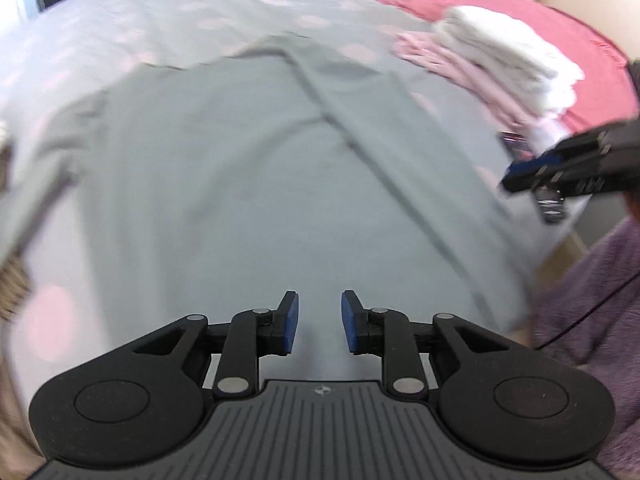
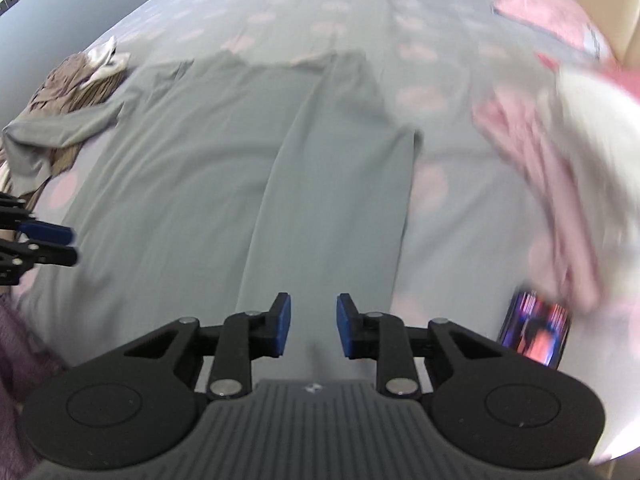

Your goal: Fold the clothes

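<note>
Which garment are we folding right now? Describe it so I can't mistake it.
On the grey bed sheet with pink spots, it's the grey-green long-sleeved top spread flat in front of both tongs. One sleeve is already folded across its body. Unlike the folded pink and white stack, it's unfolded and plain.

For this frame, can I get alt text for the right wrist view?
An open right tool hovers over a grey long-sleeved top spread on a bed, one sleeve folded across it. Blurred pink and white clothes and a phone lie right.
</note>
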